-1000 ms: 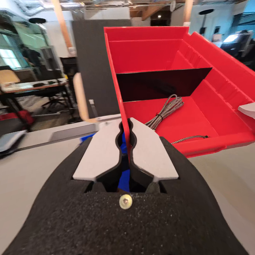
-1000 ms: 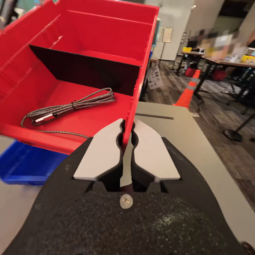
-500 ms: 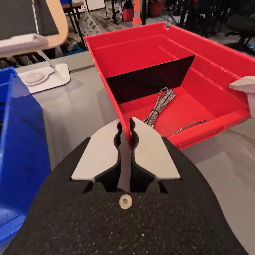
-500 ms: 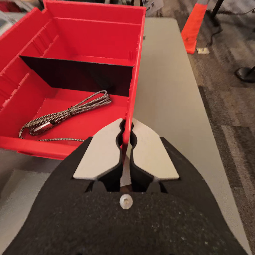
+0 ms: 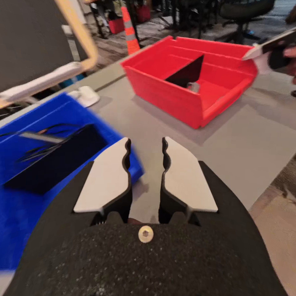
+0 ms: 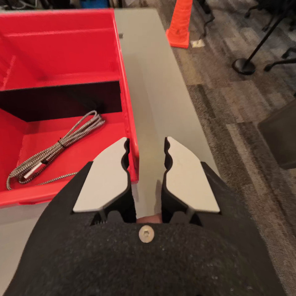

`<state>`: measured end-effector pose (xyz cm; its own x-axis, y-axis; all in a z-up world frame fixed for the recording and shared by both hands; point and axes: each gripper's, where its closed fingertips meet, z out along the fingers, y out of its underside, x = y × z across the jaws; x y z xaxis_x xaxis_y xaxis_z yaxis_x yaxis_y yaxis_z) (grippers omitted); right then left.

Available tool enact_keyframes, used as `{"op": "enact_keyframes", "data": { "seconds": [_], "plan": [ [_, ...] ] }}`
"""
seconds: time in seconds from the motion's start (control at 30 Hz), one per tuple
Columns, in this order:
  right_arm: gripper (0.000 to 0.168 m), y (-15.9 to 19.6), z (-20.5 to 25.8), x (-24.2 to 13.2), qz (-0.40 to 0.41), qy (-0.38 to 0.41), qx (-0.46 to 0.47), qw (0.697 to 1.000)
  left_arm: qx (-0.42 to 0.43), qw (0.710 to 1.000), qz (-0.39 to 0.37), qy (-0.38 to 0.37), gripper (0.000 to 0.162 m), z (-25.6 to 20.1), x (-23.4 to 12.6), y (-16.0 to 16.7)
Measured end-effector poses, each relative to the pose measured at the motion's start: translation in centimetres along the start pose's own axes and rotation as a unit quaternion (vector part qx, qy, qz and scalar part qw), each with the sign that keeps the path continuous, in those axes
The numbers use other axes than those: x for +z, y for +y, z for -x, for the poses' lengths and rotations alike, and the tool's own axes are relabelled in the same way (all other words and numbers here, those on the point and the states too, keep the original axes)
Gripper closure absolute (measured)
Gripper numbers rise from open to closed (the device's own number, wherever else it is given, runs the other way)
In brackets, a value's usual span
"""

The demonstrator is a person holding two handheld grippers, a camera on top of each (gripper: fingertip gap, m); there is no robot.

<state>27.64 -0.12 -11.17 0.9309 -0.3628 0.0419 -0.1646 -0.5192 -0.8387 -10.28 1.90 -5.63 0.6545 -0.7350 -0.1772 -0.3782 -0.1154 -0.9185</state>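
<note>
Both grippers wide, empty; L view only: blue bin [image 5: 48,121]; R view only: cable [image 6: 60,144].

Even indoor light, motion blur, seemingly wide-angle distortion

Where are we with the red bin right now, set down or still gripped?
Set down: the red bin sits on the grey table, braided cable inside. In hand: nothing; left gripper and right gripper are open. The blue bin sits beside the left gripper, untouched.
</note>
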Motion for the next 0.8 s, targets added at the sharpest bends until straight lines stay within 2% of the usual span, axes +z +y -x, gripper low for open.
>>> {"op": "enact_keyframes", "data": {
  "seconds": [0.1, 0.13, 0.2, 0.3, 0.37, 0.4, 0.47, 0.5, 0.53, 0.6, 0.63, 0.8],
  "plan": [
    [0.129, -4.2, 2.4, -3.5, -0.061, 0.024, -0.037, 0.997, -0.048, 0.991, -0.037, -0.117, 0.118, 9.4, -5.6, 1.6],
    [0.129, -5.6, 4.9, -4.7, -0.084, 0.004, -0.056, 0.995, -0.077, 0.984, -0.044, -0.155, 0.113, 12.4, -7.0, 2.7],
    [0.129, -7.2, 12.5, -6.8, -0.119, -0.074, -0.091, 0.986, -0.125, 0.975, -0.024, -0.184, 0.104, 16.3, -7.7, 5.9],
    [0.118, -5.2, 26.4, -9.1, -0.116, -0.240, -0.141, 0.953, -0.156, 0.972, 0.032, -0.171, 0.093, 18.1, -6.1, 10.1],
    [0.118, -2.4, 33.6, -9.2, -0.091, -0.318, -0.128, 0.935, -0.170, 0.973, 0.045, -0.147, 0.098, 17.7, -4.6, 11.0],
    [0.118, -0.9, 35.9, -8.5, -0.069, -0.327, -0.118, 0.935, -0.165, 0.975, 0.050, -0.142, 0.101, 17.6, -3.9, 11.0],
    [0.119, 1.5, 38.1, -5.8, -0.027, -0.289, -0.112, 0.950, -0.160, 0.975, 0.056, -0.147, 0.118, 17.8, -2.7, 10.8],
    [0.128, 2.5, 38.6, -4.5, -0.008, -0.261, -0.117, 0.958, -0.165, 0.972, 0.068, -0.155, 0.125, 18.0, -2.3, 11.0],
    [0.149, 3.2, 38.8, -3.6, 0.007, -0.235, -0.120, 0.965, -0.168, 0.967, 0.080, -0.172, 0.131, 18.5, -2.1, 11.3],
    [0.156, 3.1, 39.0, -3.2, 0.014, -0.206, -0.097, 0.974, -0.151, 0.965, 0.090, -0.193, 0.155, 19.4, -2.3, 11.6],
    [0.164, 3.0, 39.0, -3.1, 0.024, -0.195, -0.081, 0.977, -0.150, 0.966, 0.089, -0.192, 0.155, 19.8, -2.4, 11.7],
    [0.165, 2.5, 41.9, -4.9, 0.019, -0.172, -0.057, 0.983, -0.117, 0.963, 0.053, -0.237, 0.159, 23.1, -4.9, 10.7]
  ]
}}
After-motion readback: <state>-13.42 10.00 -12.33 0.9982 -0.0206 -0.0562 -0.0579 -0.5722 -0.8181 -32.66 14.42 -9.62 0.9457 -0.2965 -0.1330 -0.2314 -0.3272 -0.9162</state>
